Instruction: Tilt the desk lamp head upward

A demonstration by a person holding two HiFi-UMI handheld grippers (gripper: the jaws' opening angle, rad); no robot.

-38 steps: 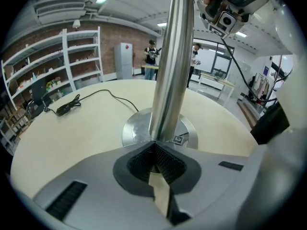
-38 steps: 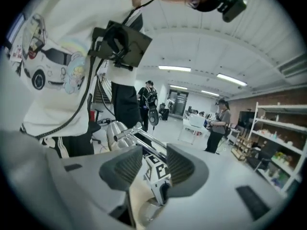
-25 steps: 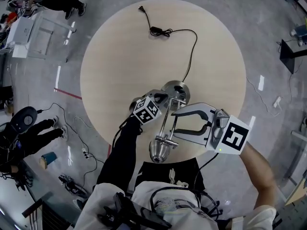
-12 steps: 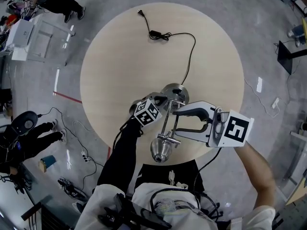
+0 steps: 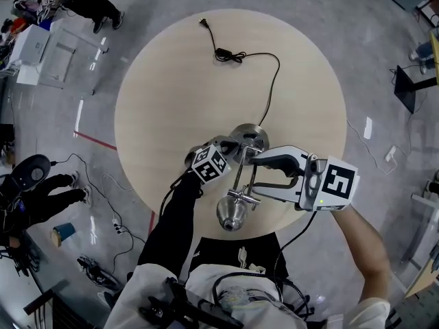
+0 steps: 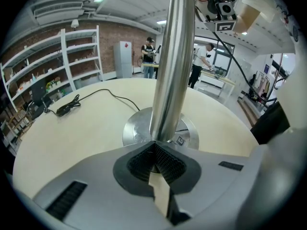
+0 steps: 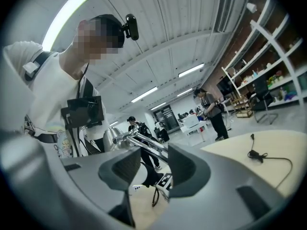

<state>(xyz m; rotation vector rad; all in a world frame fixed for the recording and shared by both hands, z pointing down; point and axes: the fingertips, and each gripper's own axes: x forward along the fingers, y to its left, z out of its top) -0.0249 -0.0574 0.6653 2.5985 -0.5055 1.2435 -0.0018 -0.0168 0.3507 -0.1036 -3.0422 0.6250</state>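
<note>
**Lamp (image 5: 235,196) on a round table, one gripper clamped, one wide**

A pale wood round table (image 5: 171,81) stands on a glossy grey floor (image 5: 384,67) marked with a strip of red tape (image 5: 96,137). The lamp's metal base (image 5: 250,137) sits toward the near side of the table, and its black cord (image 5: 274,74) trails off to the far side. The head (image 5: 232,214) hangs by the near rim.

The left gripper (image 6: 156,145) has its pads pressed on the pole (image 6: 172,56) just above the base. The right gripper (image 5: 251,175) has just been opening. Its jaws stand spread, and the lamp's arm (image 7: 144,145) shows in the gap, untouched.

Around the table is a large workshop with white shelves (image 6: 53,66) against a brick wall (image 6: 91,37). People (image 6: 149,56) stand at benches at the back, and light strips (image 7: 67,13) run along a ribbed ceiling.
</note>
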